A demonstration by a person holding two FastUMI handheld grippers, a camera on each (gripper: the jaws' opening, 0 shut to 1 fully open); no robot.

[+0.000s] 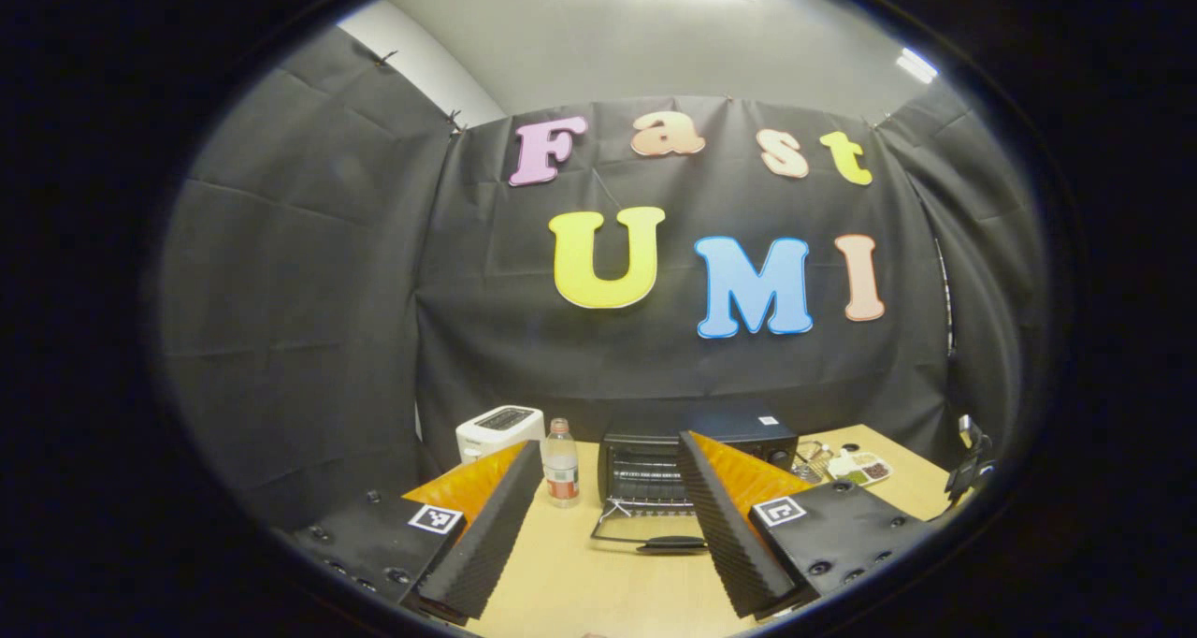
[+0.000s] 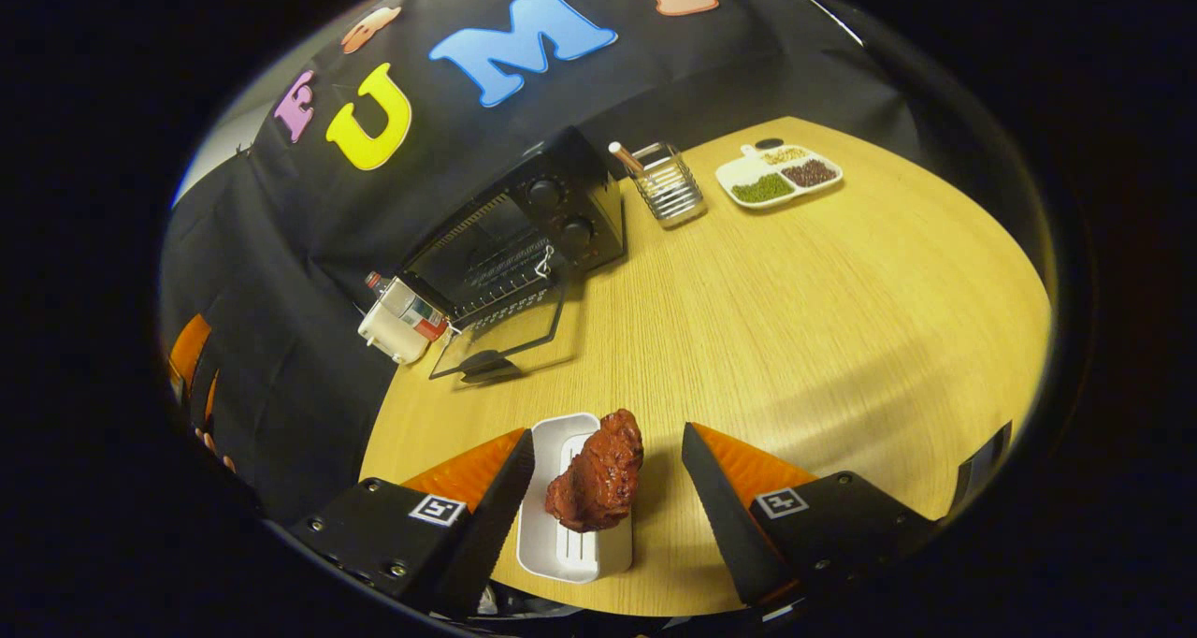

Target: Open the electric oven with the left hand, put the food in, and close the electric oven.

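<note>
The black electric oven (image 1: pixel 697 456) stands at the back of the wooden table, its glass door (image 1: pixel 650 530) folded down flat with the handle toward me. My left gripper (image 1: pixel 610 443) is open, held back from the door, with nothing between its fingers. In the right gripper view, a dark red piece of meat (image 2: pixel 598 474) lies on a small white tray (image 2: pixel 570 549) near the table's front edge. My right gripper (image 2: pixel 607 434) is open, one finger on each side of the meat and tray. The oven (image 2: pixel 561 208) and its lowered door (image 2: pixel 500 334) lie farther back to the left.
A white toaster (image 1: pixel 500 429) and a plastic bottle (image 1: pixel 561 465) stand left of the oven. To its right are a wire utensil holder (image 2: pixel 669 184) and a divided plate of beans (image 2: pixel 779 175). Bare tabletop (image 2: pixel 795 339) stretches between the tray and the oven.
</note>
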